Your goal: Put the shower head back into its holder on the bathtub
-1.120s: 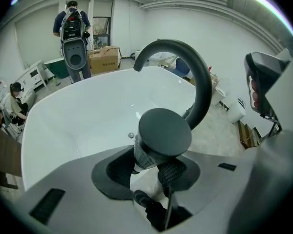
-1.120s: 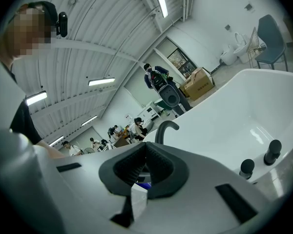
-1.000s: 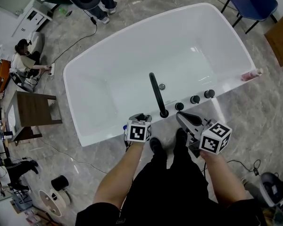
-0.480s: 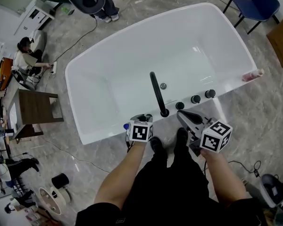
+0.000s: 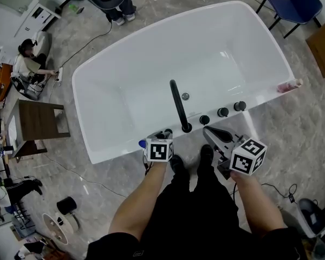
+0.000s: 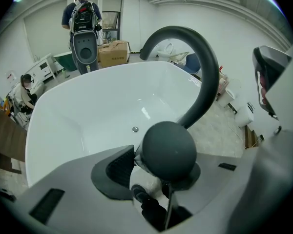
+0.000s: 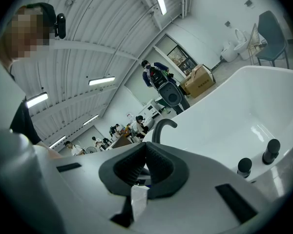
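Note:
The black shower head shows as a round dark end between the jaws of my left gripper, which is shut on it, with its hose running down below. In the head view the left gripper points steeply down at the white bathtub's near rim, just left of the black curved faucet. The holder itself is hidden under the gripper. My right gripper hovers level by the rim right of the faucet, its pads pressed together with nothing in them.
Three black knobs stand on the rim right of the faucet. A pink item lies on the tub's right rim. Around the tub are a wooden stool, a blue chair, a seated person and a floor cable.
The left gripper has rolled slightly at the tub rim, and a small blue bit now shows beside it. The right gripper has kept still.

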The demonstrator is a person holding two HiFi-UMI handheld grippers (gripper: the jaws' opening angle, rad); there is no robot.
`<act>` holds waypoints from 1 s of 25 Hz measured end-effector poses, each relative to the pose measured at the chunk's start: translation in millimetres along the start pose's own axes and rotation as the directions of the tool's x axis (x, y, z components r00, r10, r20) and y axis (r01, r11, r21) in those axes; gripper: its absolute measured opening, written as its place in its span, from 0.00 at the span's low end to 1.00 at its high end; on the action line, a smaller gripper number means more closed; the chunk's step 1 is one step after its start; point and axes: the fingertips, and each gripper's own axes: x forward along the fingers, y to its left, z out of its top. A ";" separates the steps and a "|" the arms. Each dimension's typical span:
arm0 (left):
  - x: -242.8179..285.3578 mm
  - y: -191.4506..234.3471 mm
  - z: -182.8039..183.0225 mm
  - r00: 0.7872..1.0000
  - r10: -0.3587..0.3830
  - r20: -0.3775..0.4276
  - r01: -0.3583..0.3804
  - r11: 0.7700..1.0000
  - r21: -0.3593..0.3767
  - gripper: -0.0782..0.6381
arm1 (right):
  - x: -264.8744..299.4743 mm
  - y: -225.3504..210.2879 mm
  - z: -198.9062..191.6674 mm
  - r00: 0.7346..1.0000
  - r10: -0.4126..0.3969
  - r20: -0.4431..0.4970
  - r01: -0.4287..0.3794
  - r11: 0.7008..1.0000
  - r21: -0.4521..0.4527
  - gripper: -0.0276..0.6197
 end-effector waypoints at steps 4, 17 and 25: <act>3.9 0.8 -0.9 1.000 0.006 0.003 -0.006 1.000 -0.007 0.33 | 1.8 -1.6 -1.6 1.000 0.003 -0.009 -0.003 1.000 0.001 0.07; 3.2 9.6 -1.9 0.999 0.025 0.029 -0.024 0.999 -0.044 0.32 | 7.9 -1.9 -6.1 0.999 0.018 -0.032 -0.018 1.000 0.006 0.07; 1.5 10.3 -4.9 0.999 0.029 0.031 -0.028 0.999 -0.019 0.32 | 5.5 -2.3 -7.1 0.999 0.016 -0.028 -0.016 1.000 0.006 0.07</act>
